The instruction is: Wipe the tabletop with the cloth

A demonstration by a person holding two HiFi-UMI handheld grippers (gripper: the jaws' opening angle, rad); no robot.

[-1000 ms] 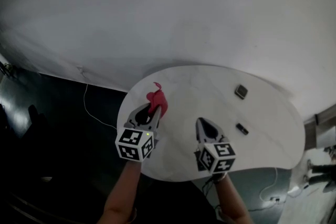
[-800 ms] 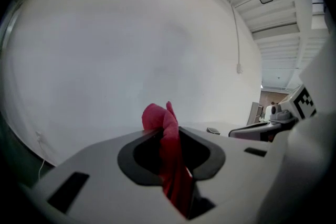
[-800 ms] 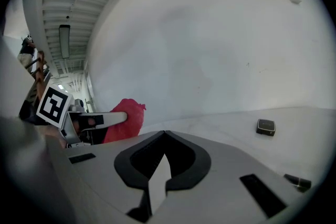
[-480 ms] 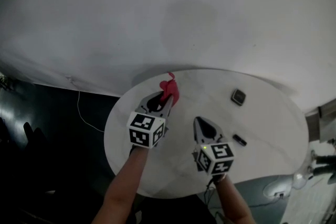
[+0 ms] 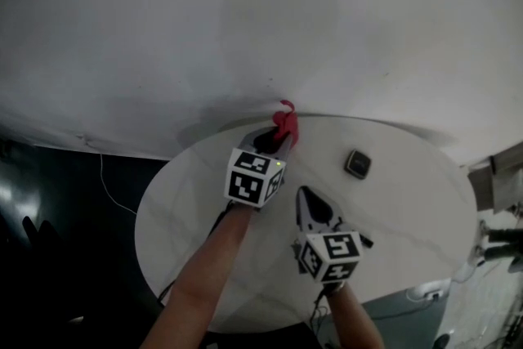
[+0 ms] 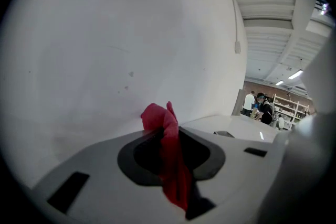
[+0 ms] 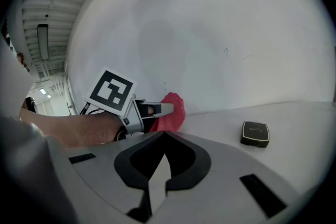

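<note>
red cloth (image 5: pixel 285 124) was pinched tight in the left gripper (image 5: pixel 276 140) out at the far edge of the round white table (image 5: pixel 409 200) by the wall, right gripper (image 5: pixel 305 194) closed on nothing, so mid-wipe i'd guess, next up probably a pressed drag back across.

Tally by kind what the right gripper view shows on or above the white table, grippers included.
Grippers: 2, the left gripper and the right gripper
Red cloth: 1, pinched in the left gripper
Small dark square case: 1, lying on the table
Total: 4
</note>
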